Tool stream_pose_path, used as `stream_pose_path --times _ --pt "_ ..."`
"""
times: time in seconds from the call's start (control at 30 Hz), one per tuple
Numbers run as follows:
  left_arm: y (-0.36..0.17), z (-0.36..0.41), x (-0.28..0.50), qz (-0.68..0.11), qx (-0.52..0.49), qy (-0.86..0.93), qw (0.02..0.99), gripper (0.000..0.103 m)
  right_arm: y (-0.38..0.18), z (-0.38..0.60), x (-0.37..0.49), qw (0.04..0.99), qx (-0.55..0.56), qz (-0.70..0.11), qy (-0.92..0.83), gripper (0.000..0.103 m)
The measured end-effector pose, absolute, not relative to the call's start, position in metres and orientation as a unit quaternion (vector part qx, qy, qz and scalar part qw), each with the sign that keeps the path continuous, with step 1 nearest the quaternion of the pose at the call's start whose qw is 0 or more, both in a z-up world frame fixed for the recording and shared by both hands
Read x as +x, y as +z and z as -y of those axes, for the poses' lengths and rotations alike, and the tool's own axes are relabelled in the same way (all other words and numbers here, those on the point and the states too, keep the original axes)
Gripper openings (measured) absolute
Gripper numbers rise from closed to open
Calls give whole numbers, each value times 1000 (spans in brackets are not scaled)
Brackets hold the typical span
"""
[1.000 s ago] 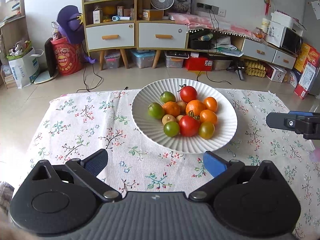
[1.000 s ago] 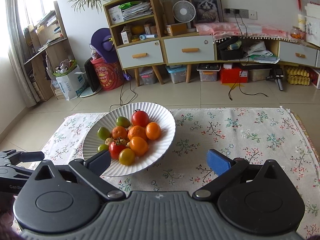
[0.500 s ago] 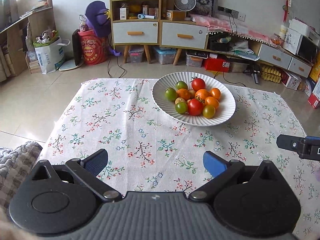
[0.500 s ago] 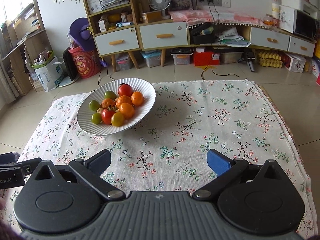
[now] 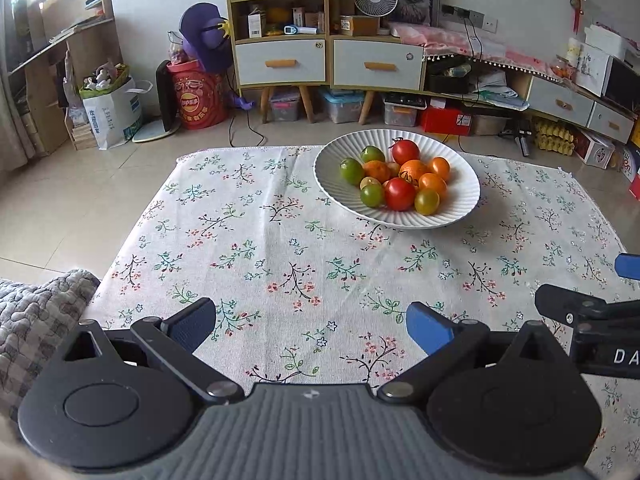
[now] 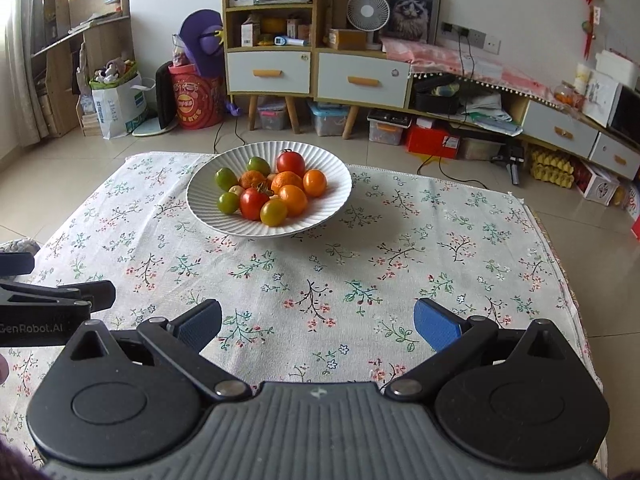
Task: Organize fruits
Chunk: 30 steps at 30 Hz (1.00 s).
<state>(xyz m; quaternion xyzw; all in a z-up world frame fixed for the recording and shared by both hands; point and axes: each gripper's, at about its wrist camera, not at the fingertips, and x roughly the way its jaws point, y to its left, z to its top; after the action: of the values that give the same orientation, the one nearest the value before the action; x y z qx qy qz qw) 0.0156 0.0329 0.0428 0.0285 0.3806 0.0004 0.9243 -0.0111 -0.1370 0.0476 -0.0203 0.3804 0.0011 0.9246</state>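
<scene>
A white ribbed plate [image 5: 336, 188] [image 6: 200, 208] sits at the far side of the floral cloth, piled with several red tomatoes [image 5: 399, 194] [image 6: 253, 202], green tomatoes [image 5: 351, 171] [image 6: 226, 178] and oranges [image 5: 413, 170] [image 6: 314, 183]. My left gripper [image 5: 310, 322] hovers open and empty over the near part of the cloth, well short of the plate. My right gripper [image 6: 318, 322] is open and empty too, at the near edge, right of the left one. Each view catches the other gripper at its side edge.
The floral tablecloth [image 5: 280, 248] covers a low table with bare cloth between grippers and plate. A grey quilted cushion [image 5: 36, 312] lies at the near left corner. Beyond the table are tiled floor, drawers [image 5: 280, 62] and cluttered shelves.
Both grippers have drawn back from the plate toward the near edge of the table, so the plate now looks smaller and farther. Both stay open and empty.
</scene>
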Motion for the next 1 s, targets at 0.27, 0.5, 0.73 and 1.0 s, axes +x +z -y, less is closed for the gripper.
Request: stream_pose_path --times 0.27,0.5,0.73,1.0 --pt "44 -26 7 -379 33 -6 925 95 48 135 -15 924 -21 -381 -8 102" --pt "44 -23 6 -381 35 -7 924 95 48 132 -17 926 -29 -376 -9 102" --pt "44 -22 7 -384 37 -8 923 95 48 131 -17 926 -34 -376 -10 102" --pt "44 -23 6 -386 35 -8 922 95 47 131 -17 925 -34 -378 -10 102"
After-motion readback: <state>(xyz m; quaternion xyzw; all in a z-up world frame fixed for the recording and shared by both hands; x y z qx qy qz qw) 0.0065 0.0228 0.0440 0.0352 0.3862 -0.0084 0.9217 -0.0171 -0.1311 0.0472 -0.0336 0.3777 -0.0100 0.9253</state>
